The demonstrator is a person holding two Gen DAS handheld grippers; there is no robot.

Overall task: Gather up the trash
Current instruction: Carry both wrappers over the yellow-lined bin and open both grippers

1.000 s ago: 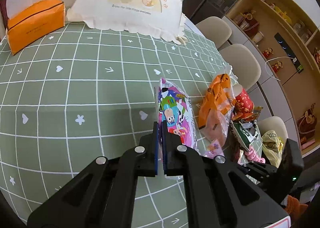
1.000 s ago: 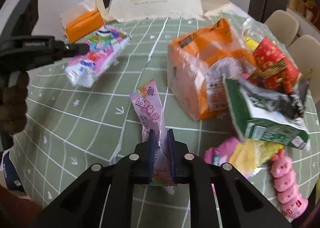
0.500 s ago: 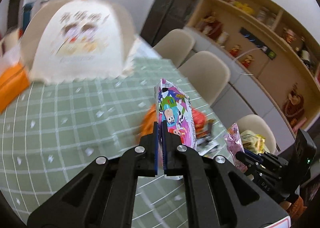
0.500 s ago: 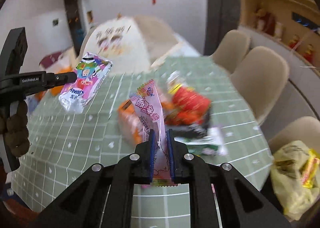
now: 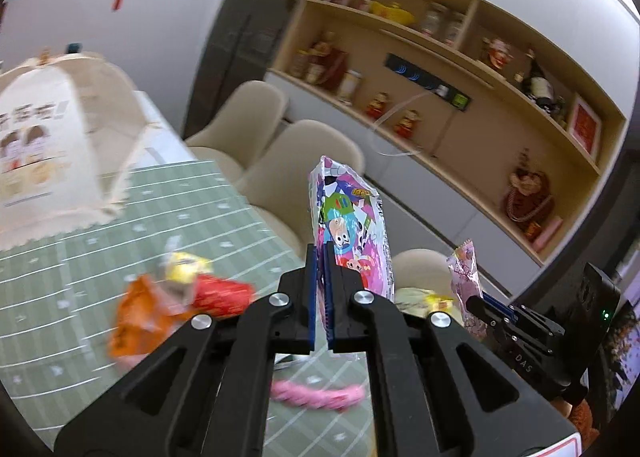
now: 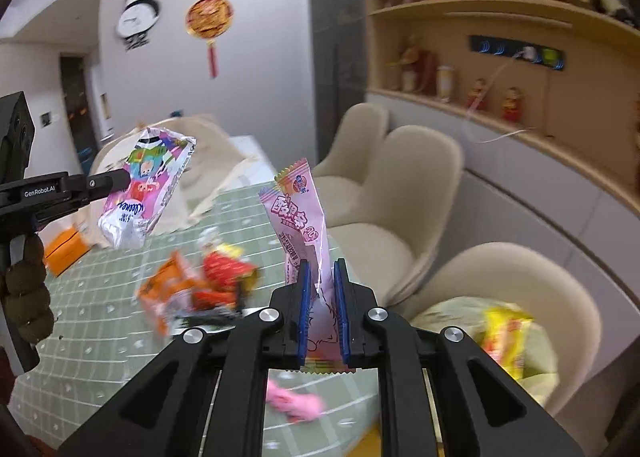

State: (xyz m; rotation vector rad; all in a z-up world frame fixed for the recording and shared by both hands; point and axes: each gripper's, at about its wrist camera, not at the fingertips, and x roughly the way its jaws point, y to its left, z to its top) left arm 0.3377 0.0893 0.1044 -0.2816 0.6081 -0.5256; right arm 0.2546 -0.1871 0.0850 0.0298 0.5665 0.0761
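Observation:
My left gripper [image 5: 321,257] is shut on a colourful cartoon snack wrapper [image 5: 350,225] and holds it upright in the air above the table; both also show in the right wrist view [image 6: 148,185]. My right gripper [image 6: 320,277] is shut on a pink candy wrapper [image 6: 304,225], also raised; it shows in the left wrist view [image 5: 464,281]. A pile of orange and red wrappers [image 6: 204,285] lies on the green checked tablecloth [image 5: 80,281]. A yellowish bag holding trash [image 6: 500,341] sits on a beige chair at the right.
A pink toy [image 5: 316,393] lies near the table's front edge. A cream food cover [image 5: 44,153] and an orange tissue box [image 6: 66,249] stand at the far side. Beige chairs [image 6: 408,193] line the table's right side, with wall shelves [image 5: 440,69] behind.
Both grippers have lifted off the table with their wrappers and swung right, toward the chairs. The trash pile now lies lower and farther away in both views.

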